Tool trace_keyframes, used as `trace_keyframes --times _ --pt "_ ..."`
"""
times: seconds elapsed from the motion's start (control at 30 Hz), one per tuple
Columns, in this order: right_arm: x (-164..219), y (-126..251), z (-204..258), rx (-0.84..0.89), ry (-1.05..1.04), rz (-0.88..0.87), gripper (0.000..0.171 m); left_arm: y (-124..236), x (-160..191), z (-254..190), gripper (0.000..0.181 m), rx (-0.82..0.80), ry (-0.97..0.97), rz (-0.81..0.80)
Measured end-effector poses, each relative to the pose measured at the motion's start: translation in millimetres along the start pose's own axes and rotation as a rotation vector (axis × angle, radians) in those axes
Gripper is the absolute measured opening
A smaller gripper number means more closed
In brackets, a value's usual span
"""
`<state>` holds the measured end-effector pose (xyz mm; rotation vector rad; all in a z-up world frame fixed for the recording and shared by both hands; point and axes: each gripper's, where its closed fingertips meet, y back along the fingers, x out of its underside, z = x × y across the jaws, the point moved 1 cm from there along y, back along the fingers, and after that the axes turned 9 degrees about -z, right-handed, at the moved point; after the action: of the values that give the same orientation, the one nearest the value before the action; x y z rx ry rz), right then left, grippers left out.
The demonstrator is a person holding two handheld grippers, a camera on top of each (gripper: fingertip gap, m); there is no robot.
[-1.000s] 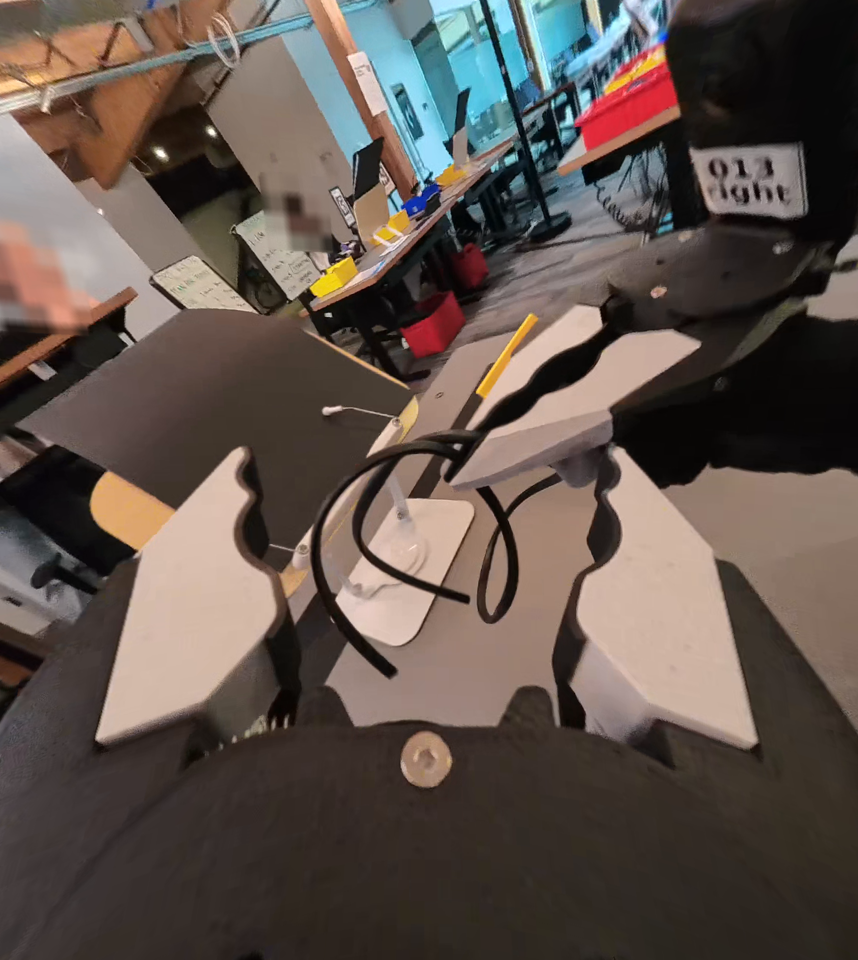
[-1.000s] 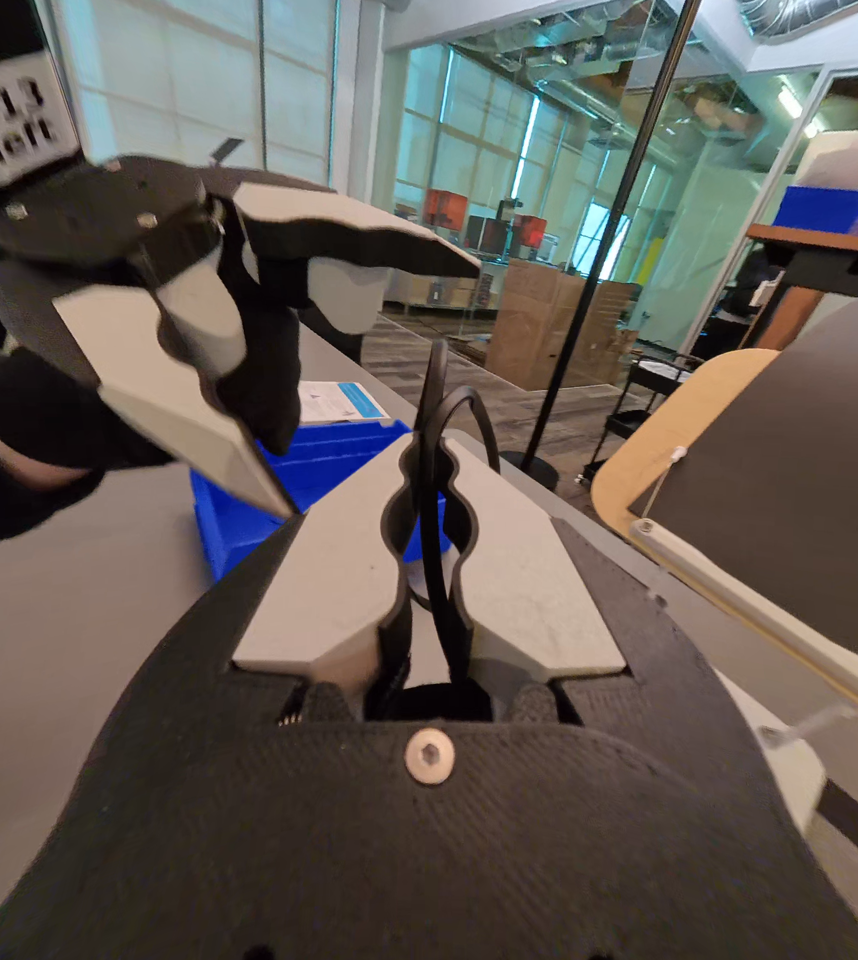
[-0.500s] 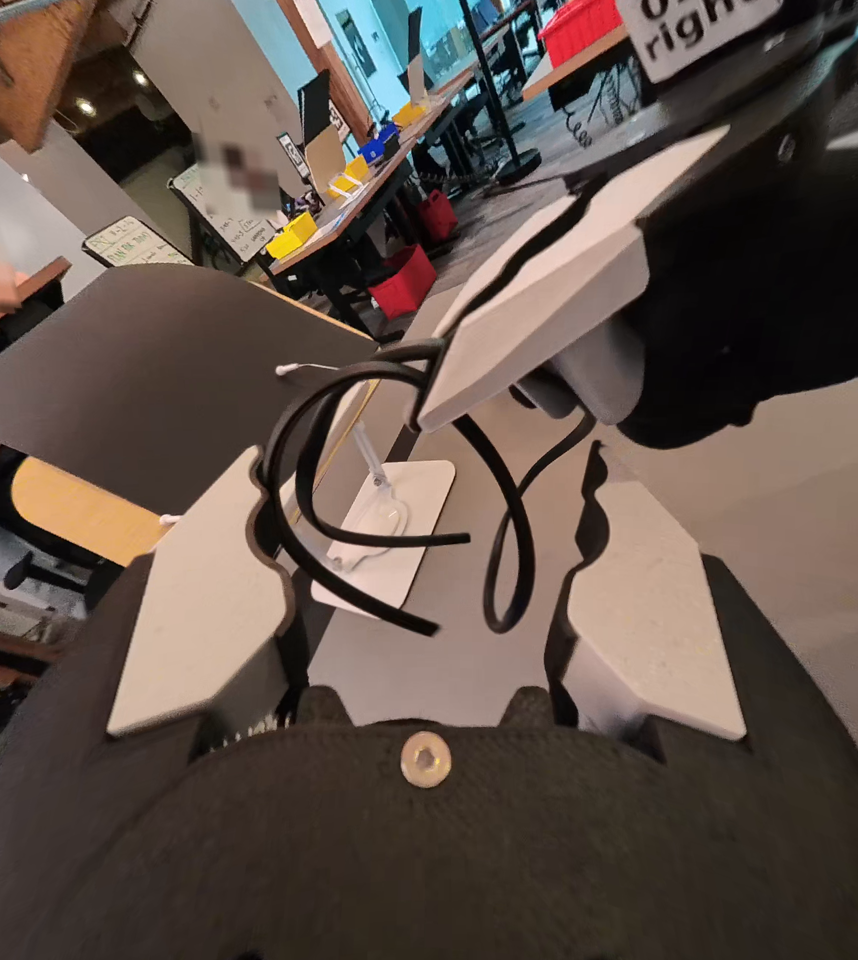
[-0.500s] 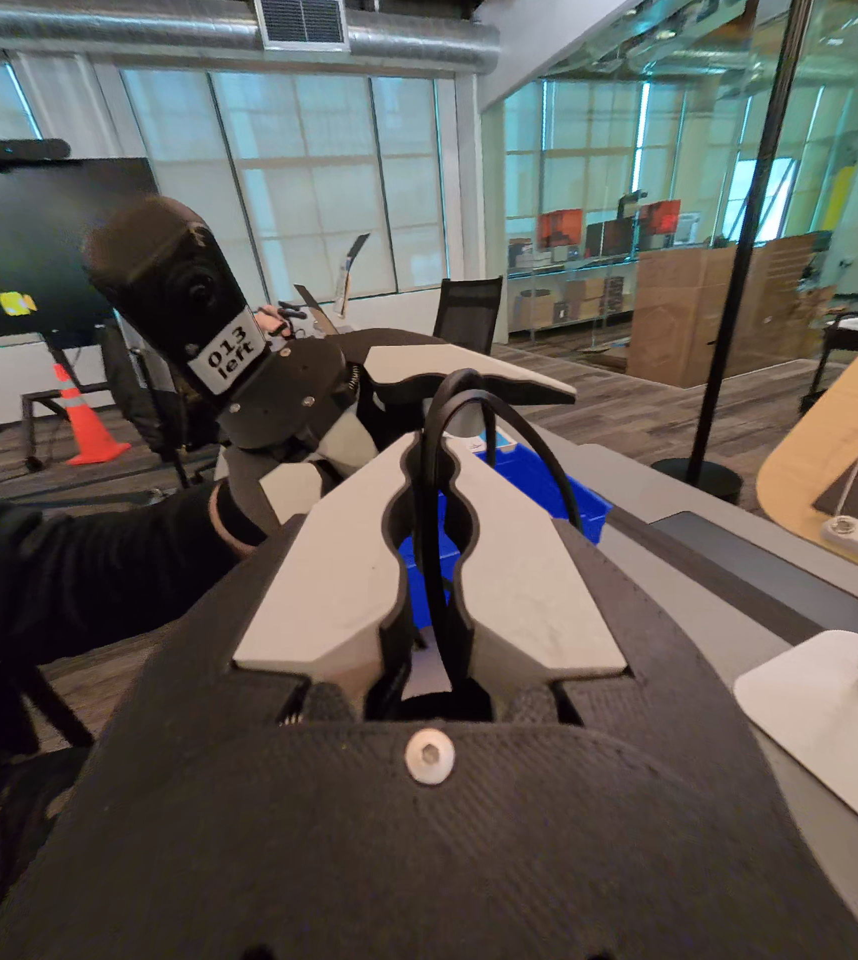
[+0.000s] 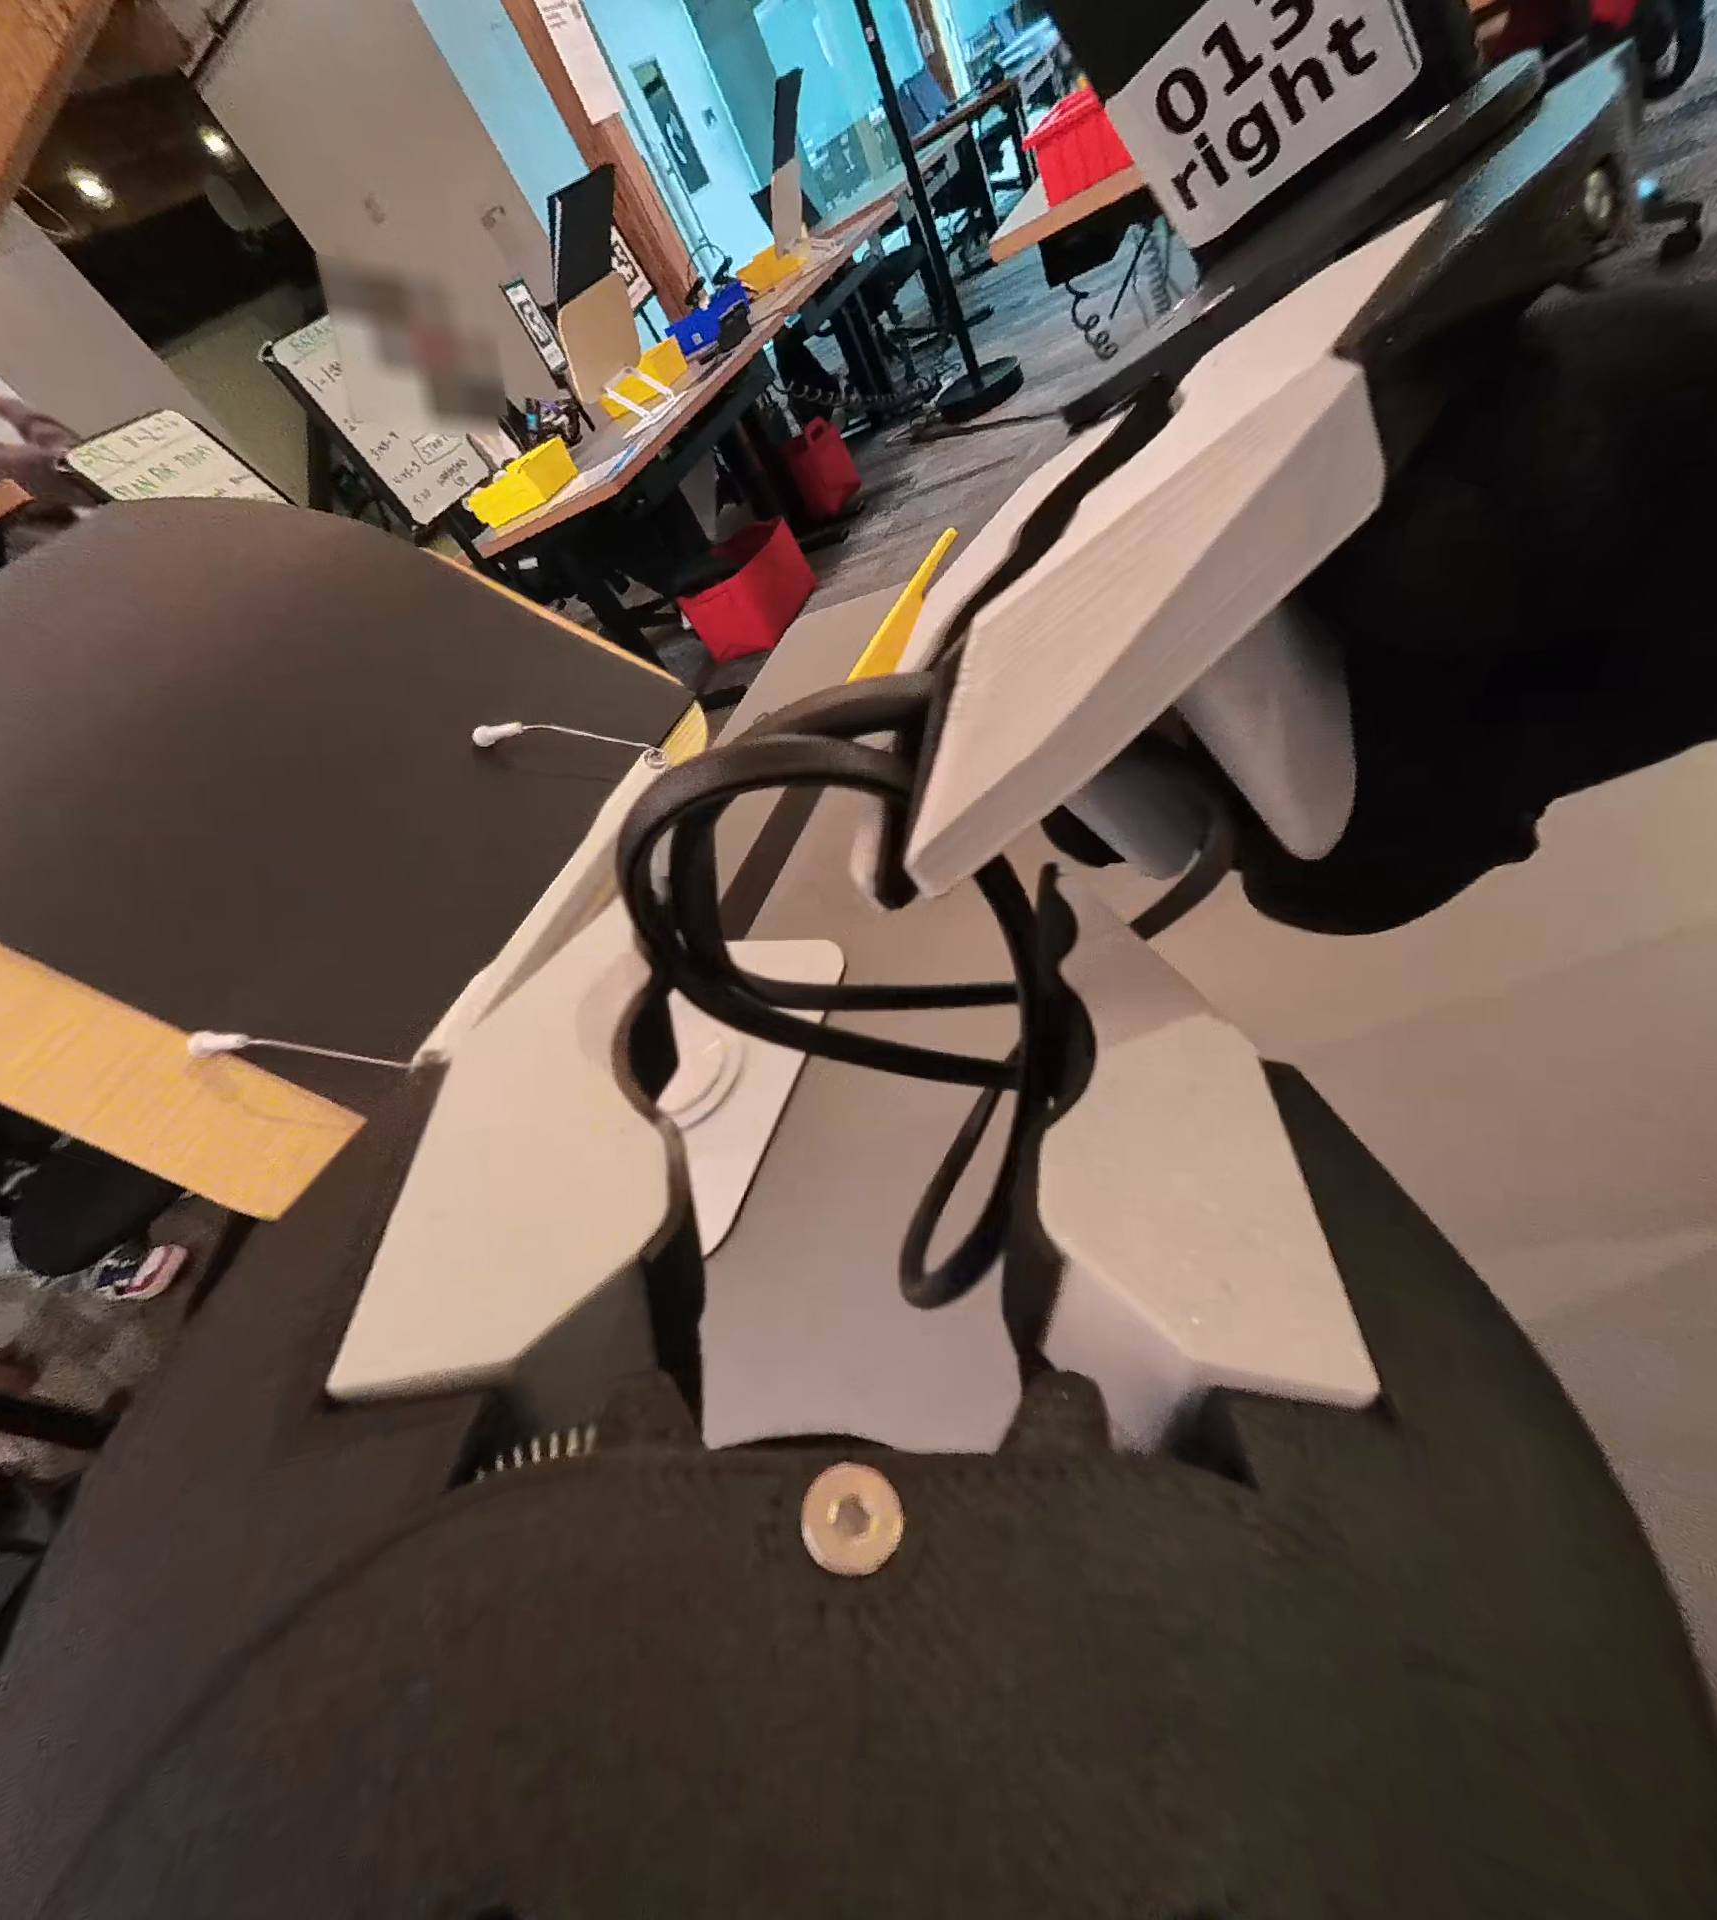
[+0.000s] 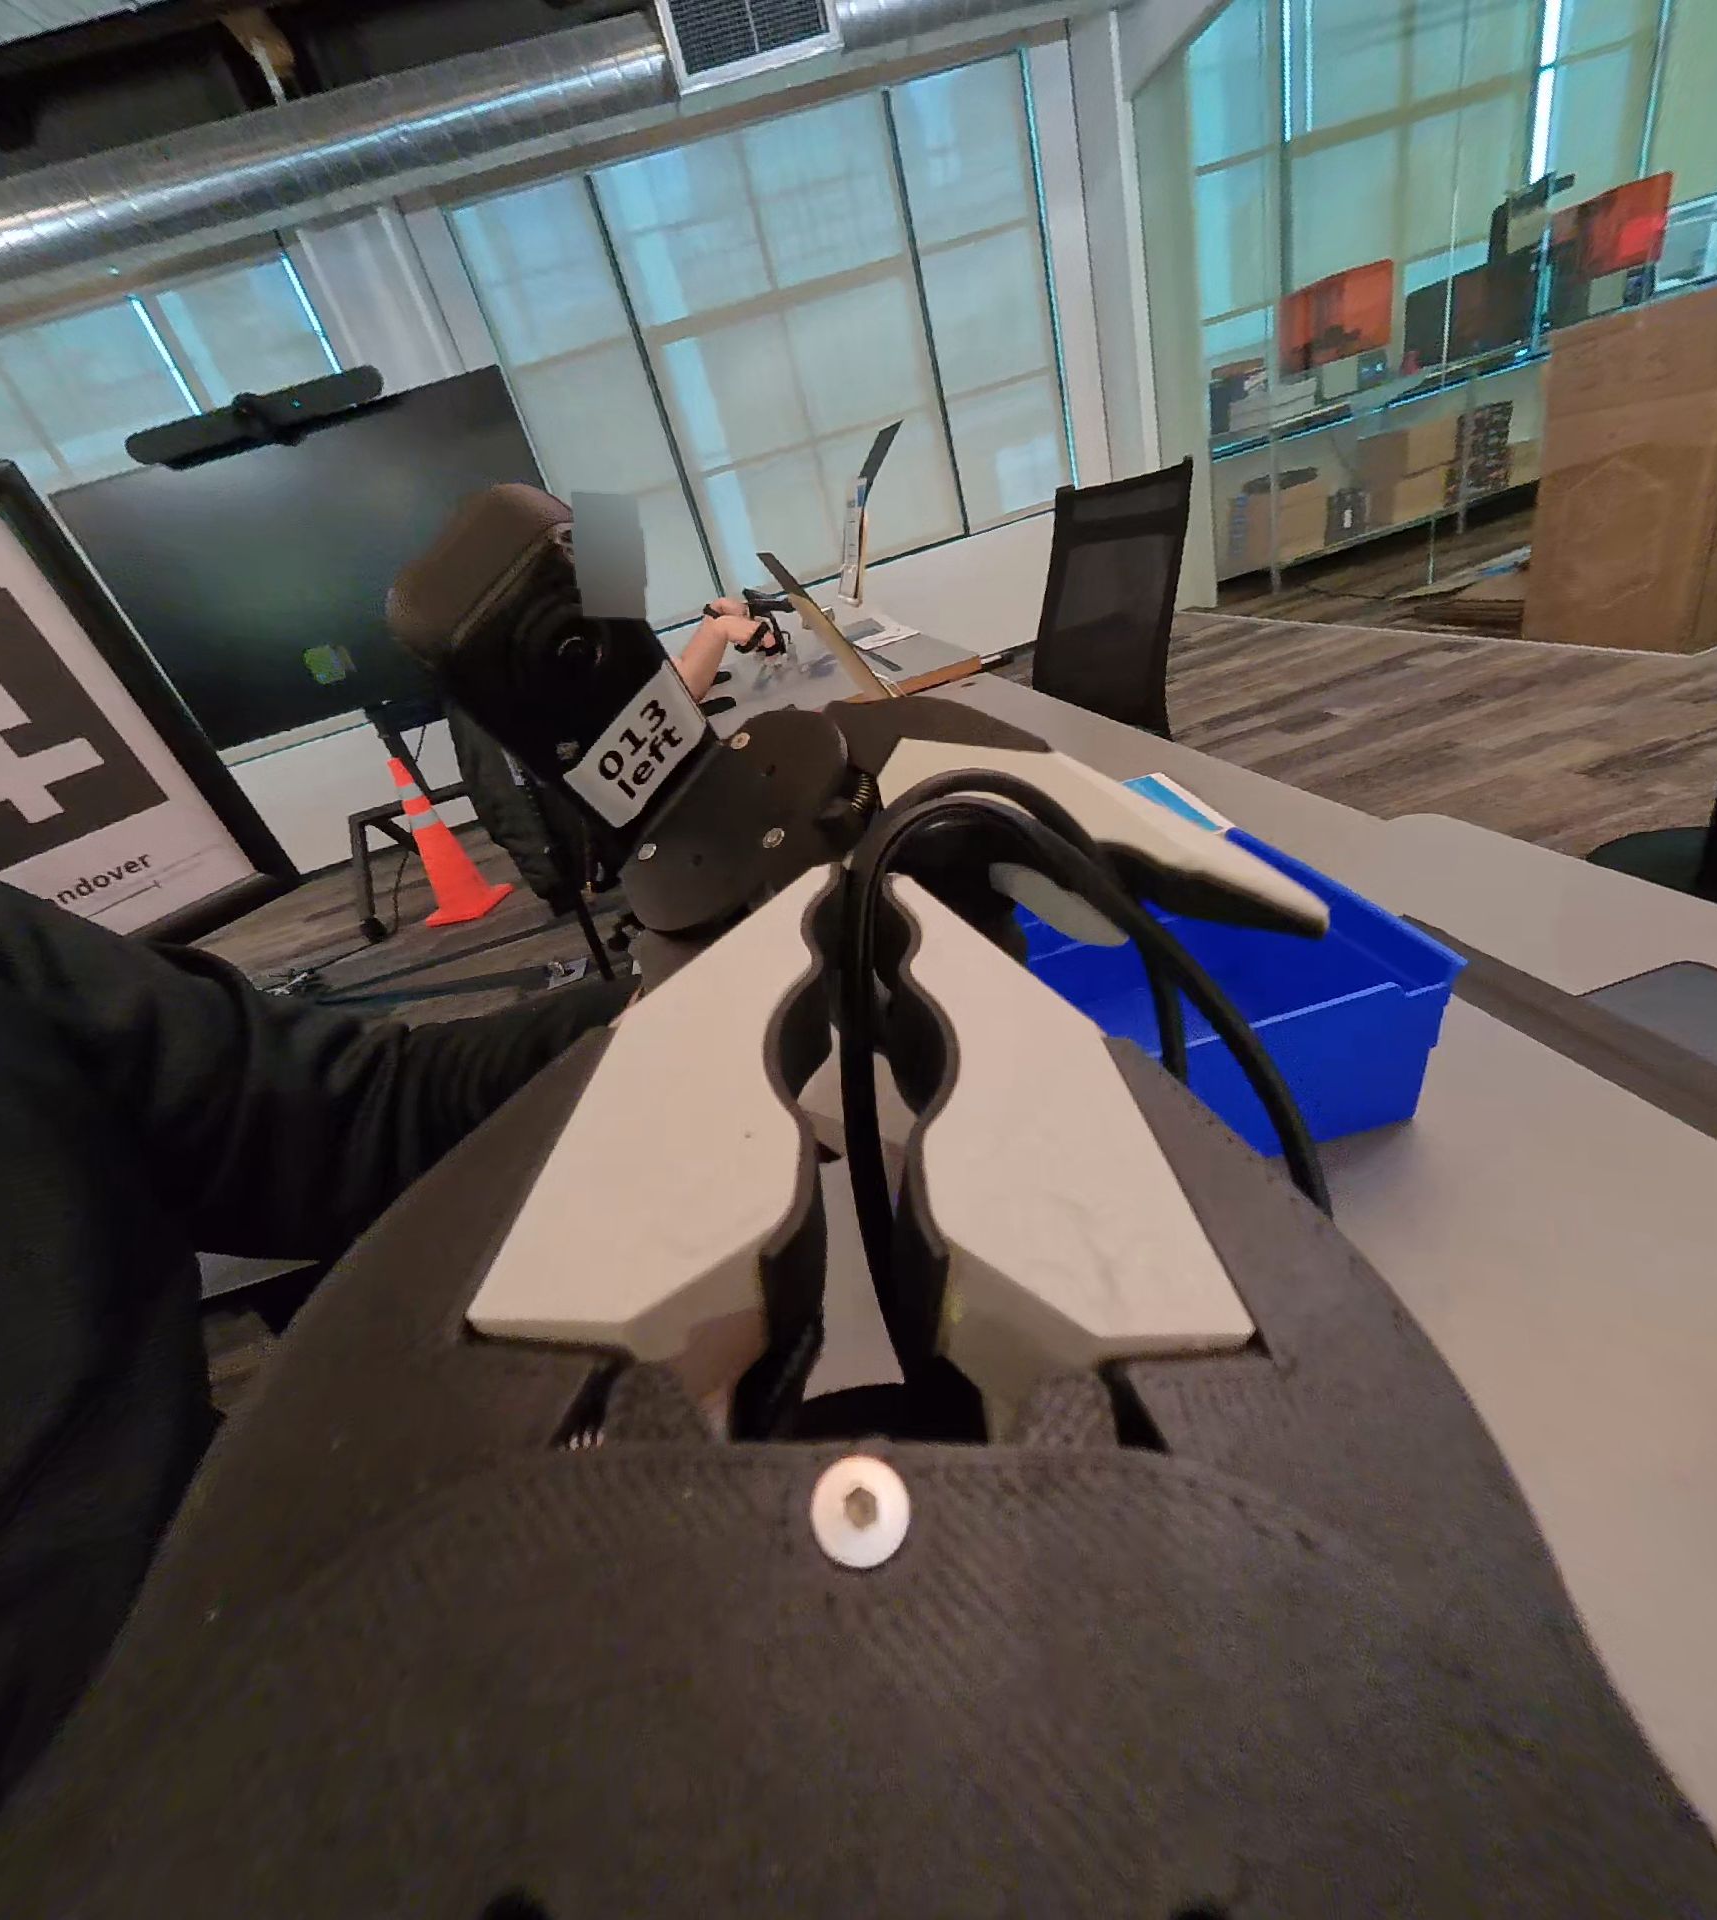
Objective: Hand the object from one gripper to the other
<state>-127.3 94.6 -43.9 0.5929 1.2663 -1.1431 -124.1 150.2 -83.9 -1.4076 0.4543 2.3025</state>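
Note:
A black coiled cable (image 5: 688, 914) hangs in loops above the grey table (image 5: 1508, 1039). My right gripper (image 6: 859, 904) is shut on one strand of the cable (image 6: 864, 1101). In the left wrist view it comes in from the upper right (image 5: 927, 769). My left gripper (image 5: 854, 987) is open, with the loops hanging between its fingers. One strand lies against its right finger (image 5: 1176, 1174). In the right wrist view, the left gripper's upper finger (image 6: 1124, 821) lies over the cable just past my right fingertips. Its other finger is hidden.
A blue bin (image 6: 1353, 997) stands on the table behind the grippers. A white stand base (image 5: 771, 1049) lies under the cable. A black board with a wooden edge (image 5: 210, 748) rises at the left. A gloved hand (image 5: 1581, 582) holds the right gripper. My right fingertips sit around 7 cm from my left ones.
The grippers have come closer together, so the cable loops now sit deeper between the left fingers. The left fingers have narrowed. The right gripper still holds the cable.

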Motion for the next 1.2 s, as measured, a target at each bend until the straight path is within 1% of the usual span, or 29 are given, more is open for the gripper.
trace_keyframes --times 0.13,0.27,0.47,0.7,0.8,0.83,0.87,0.97,1.0,1.03,1.2 --pt "-1.8 2.9 -1.5 0.000 -0.005 0.002 0.001 0.9 0.8 -2.7 0.034 0.028 0.026 -0.018" --pt "-5.0 6.3 -2.5 -0.006 -0.017 -0.006 0.001 1.7 1.2 -5.7 0.009 0.049 0.024 -0.017" --pt "-6.6 8.7 -5.1 -0.002 -0.021 -0.019 0.001 2.0 2.9 -7.0 0.000 0.075 0.088 -0.017" --pt "-8.8 15.8 -14.7 0.041 0.001 -0.009 0.008 3.4 7.1 -5.6 0.000 0.091 0.169 0.008" --pt "-7.9 19.1 -19.6 0.065 0.017 0.012 0.017 3.4 10.6 -3.6 0.000 0.081 0.167 0.031" --pt "-8.1 20.4 -22.3 0.081 0.025 0.018 0.026 4.1 10.8 -1.9 0.000 0.072 0.164 0.033" --pt "-8.8 22.1 -25.8 0.102 0.035 0.024 0.038 4.6 11.2 -1.2 0.000 0.073 0.166 0.036" --pt "-8.3 28.6 -29.2 0.121 0.081 0.069 0.051 7.0 13.0 3.9 0.000 0.055 0.169 0.051" --pt "-7.3 31.2 -31.6 0.137 0.106 0.092 0.062 7.9 13.7 5.2 0.000 0.052 0.171 0.057" --pt "-6.9 34.0 -33.5 0.151 0.128 0.113 0.068 8.7 13.9 6.7 0.000 0.047 0.166 0.061" --pt "-19.3 49.0 -33.2 0.161 0.209 0.124 0.080 13.4 10.7 9.2 0.000 0.063 0.201 0.052"
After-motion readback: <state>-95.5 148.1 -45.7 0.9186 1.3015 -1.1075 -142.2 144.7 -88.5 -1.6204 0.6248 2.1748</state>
